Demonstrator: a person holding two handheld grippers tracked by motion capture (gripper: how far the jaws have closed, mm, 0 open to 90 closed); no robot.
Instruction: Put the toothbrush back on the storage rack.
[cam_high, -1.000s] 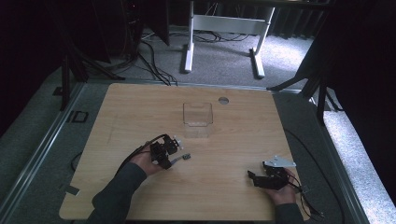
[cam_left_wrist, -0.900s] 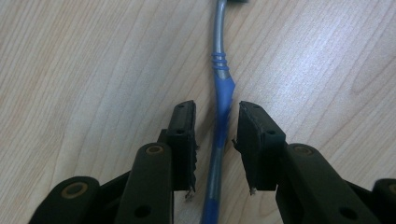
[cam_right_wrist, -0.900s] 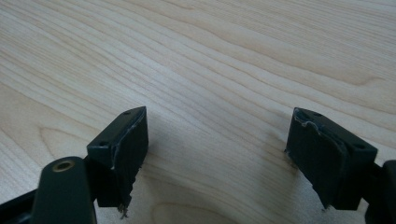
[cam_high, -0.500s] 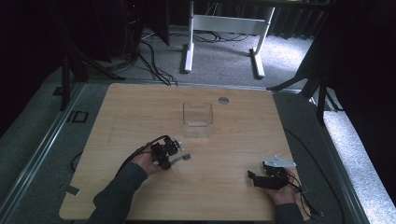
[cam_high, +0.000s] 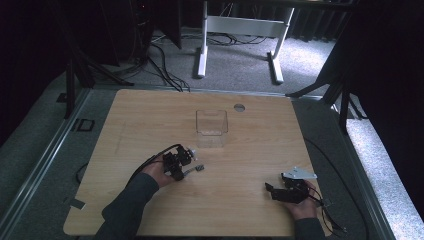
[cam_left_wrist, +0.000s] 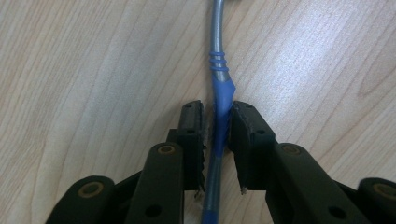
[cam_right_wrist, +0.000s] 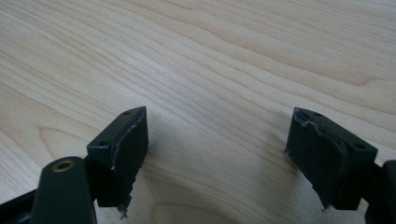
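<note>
As the jaws of the left tongs (cam_left_wrist: 215, 140) were just being closed onto the blue-and-silver utensil handle (cam_left_wrist: 221, 93) lying on the counter (cam_high: 150, 120), a grasp was judged secured, while the right tongs (cam_right_wrist: 224, 154) were held open.

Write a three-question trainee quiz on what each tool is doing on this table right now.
1. True or false: the left tool has its jaws closed around a silver-and-blue utensil handle lying on the wooden table.
2. How do the right tool's jaws stand? A) wide apart with bare wood between them B) clamped on a cable C) shut on the container
3. Fill in: the clear plastic ___ stands beyond the left tool, apart from it.

Key: 1 true (its jaws have just been closing onto the handle); 2 A; 3 container.
</note>
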